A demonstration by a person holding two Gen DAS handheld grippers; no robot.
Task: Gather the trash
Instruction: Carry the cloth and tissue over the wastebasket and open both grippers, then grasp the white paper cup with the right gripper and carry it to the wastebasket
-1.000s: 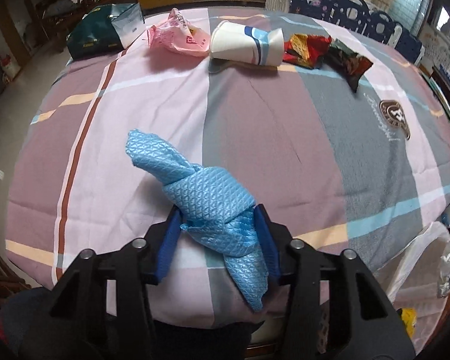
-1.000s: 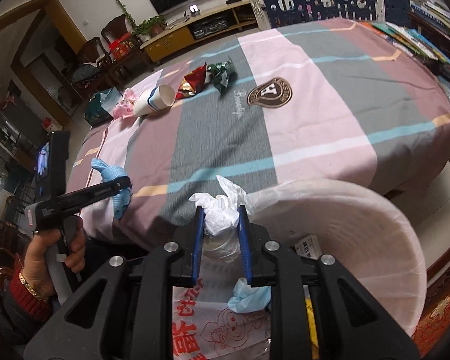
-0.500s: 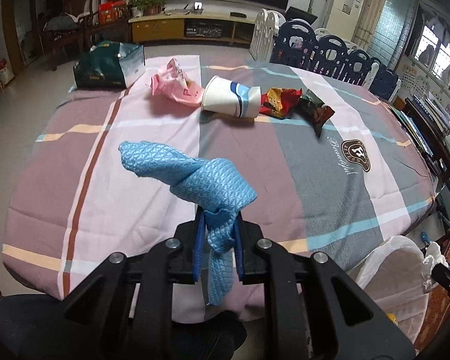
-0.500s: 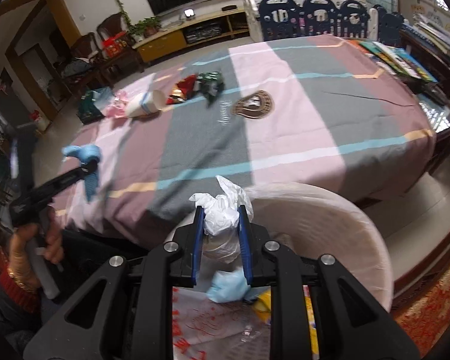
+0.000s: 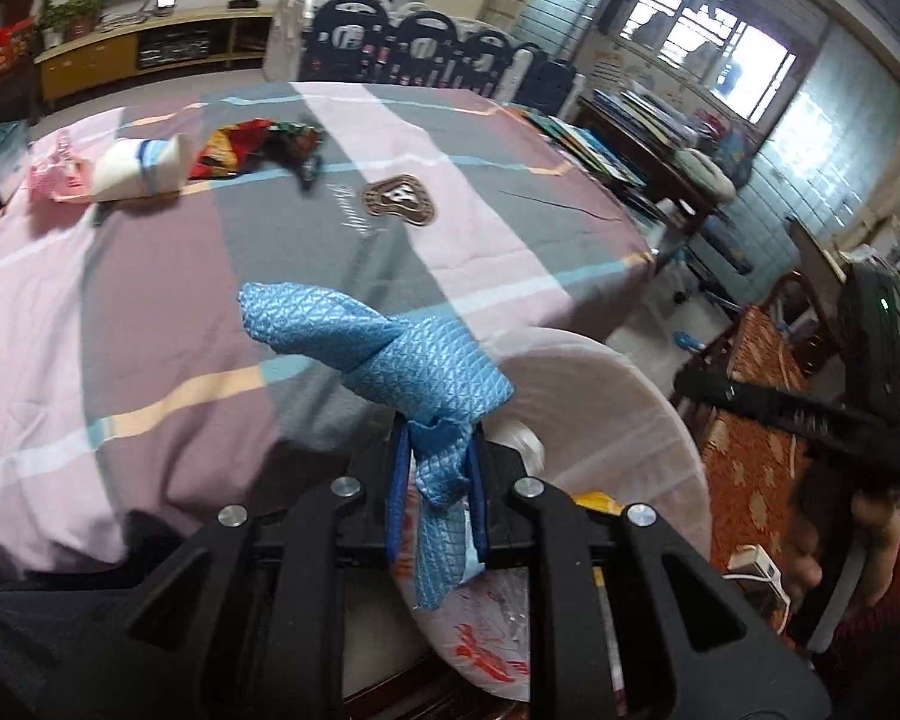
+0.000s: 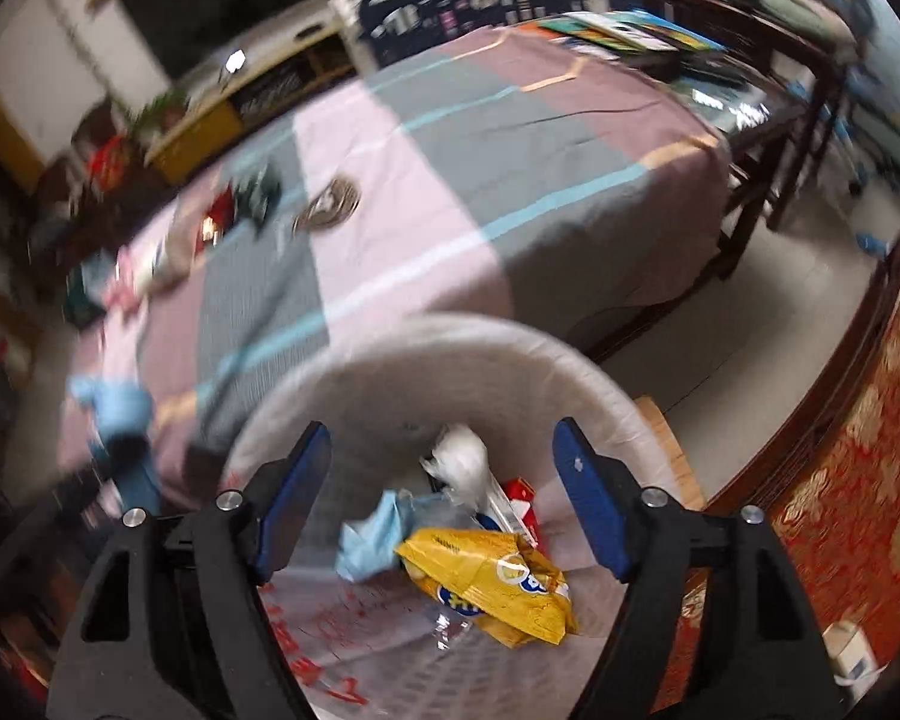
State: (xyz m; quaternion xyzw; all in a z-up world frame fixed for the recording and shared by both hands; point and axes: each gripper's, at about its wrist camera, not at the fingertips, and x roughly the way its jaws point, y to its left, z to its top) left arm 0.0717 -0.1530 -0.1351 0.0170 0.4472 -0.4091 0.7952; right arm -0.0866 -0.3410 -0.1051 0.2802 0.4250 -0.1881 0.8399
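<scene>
The left gripper (image 5: 435, 468) pinches a twisted blue cloth (image 5: 384, 354) between its blue pads, jaws nearly closed on the narrow waist of the cloth; the bulk of it stands up above the fingertips and a tail hangs down below. A second ago the jaws were wider around the same cloth, low over the bedspread; now the cloth hangs over the near edge of the white bin (image 5: 618, 384), whose rim and bag sit right behind it. The right wrist view shows the same cloth as a blur at the left (image 6: 114, 402).

The right gripper (image 6: 444, 492) has let go: its jaws are opening, wide apart, with nothing pressed between the pads. The crumpled white plastic (image 6: 462, 462) it was clamping half a second ago now lies loose inside the bin (image 6: 450, 330), beside a light blue wad (image 6: 369, 534), a red-and-white pack (image 6: 522, 504) and a yellow snack bag (image 6: 492, 576).

Farther off, the striped bedspread (image 5: 150, 300) carries a round dark badge (image 5: 399, 198). Along its far side the remaining trash lies where it was: a pink wrapper (image 5: 54, 174), a tipped paper cup (image 5: 141, 171), a red-and-yellow wrapper (image 5: 228, 150) and a dark wrapper (image 5: 297, 147). At the right of the left wrist view, a hand (image 5: 840, 546) grips the other tool's handle, blurred.
</scene>
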